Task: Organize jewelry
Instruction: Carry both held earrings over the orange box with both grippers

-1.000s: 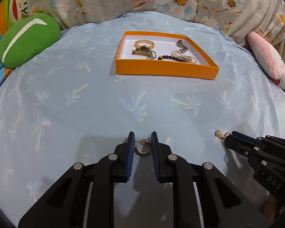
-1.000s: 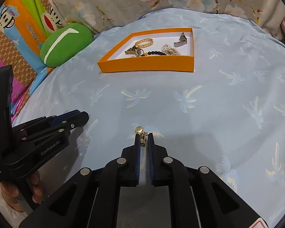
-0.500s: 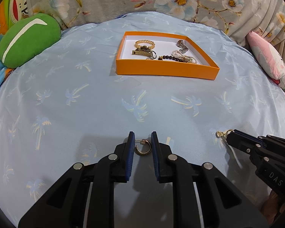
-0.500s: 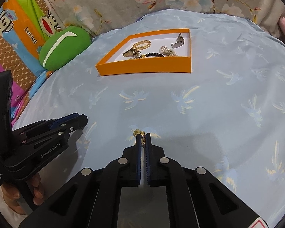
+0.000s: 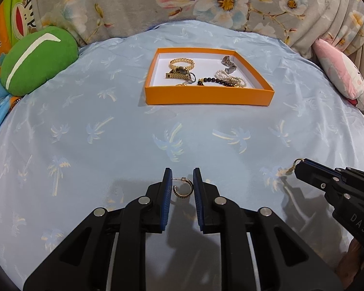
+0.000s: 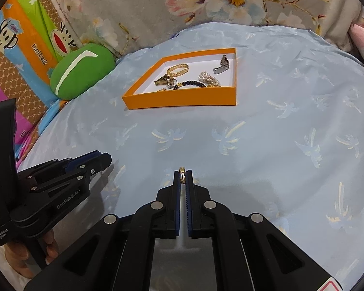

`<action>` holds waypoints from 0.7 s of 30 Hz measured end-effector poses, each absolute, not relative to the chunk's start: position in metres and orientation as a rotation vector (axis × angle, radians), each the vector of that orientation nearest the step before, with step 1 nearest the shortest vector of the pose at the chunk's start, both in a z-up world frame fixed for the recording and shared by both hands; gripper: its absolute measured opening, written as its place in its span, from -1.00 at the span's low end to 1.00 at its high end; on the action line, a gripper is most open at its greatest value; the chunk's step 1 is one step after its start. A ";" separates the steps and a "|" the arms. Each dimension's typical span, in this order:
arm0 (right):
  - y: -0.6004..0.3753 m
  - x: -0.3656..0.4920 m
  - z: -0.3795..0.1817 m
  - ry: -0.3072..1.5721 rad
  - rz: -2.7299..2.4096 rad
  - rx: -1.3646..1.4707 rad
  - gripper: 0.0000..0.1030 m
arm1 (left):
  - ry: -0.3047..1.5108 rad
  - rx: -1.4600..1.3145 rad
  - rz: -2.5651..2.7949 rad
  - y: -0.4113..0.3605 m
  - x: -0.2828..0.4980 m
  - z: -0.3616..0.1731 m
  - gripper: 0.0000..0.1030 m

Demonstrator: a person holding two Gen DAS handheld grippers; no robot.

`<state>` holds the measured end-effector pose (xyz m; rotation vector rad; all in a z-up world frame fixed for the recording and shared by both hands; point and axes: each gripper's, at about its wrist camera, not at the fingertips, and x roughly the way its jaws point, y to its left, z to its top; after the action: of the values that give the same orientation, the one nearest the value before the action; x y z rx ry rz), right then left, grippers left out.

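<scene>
A pale blue bedspread (image 5: 109,126) printed with palm trees covers nearly everything, with a floral cloth (image 5: 206,4) bunched behind it, a green cushion (image 5: 36,60) at the far left and a pink pillow (image 5: 342,77) at the far right. Toward the back sits the orange box (image 5: 206,97), unmoved since a second ago, holding a gold bracelet (image 5: 182,63), a dark bead string (image 5: 216,80), pearls (image 5: 230,78) and a silver clasp (image 5: 229,63).

The left gripper (image 5: 181,181) stays where it was, jaws narrow and closed on a small gold hoop earring (image 5: 182,190), which spans the gap between the blue pads just above the cloth. The right gripper (image 6: 182,175) has changed: its jaws, a slit apart a second ago, have pinched nearly together on the second gold earring (image 6: 182,175), whose top pokes out at the tips. From the left camera that earring (image 5: 296,165) now looks lifted slightly off the cloth, dangling from the tip.
</scene>
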<state>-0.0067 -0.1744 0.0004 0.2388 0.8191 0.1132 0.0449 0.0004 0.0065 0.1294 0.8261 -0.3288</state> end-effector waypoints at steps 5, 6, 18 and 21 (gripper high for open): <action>-0.178 -0.006 0.011 0.797 0.107 0.247 -0.92 | 0.808 0.129 -0.334 -0.003 0.045 0.017 -0.67; -0.180 -0.005 0.014 0.789 0.107 0.250 -0.92 | 0.804 0.130 -0.335 -0.003 0.046 0.019 -0.67; -0.194 0.034 0.059 0.689 0.102 0.223 -0.92 | 0.723 0.111 -0.330 -0.012 0.087 0.060 -0.67; -0.196 0.054 0.067 0.671 0.103 0.212 -0.92 | 0.703 0.114 -0.323 -0.017 0.109 0.070 -0.67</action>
<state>0.0544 -0.1959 0.0670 0.2116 0.6713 0.1029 0.1092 -0.0175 0.0698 0.1139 0.7033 -0.3229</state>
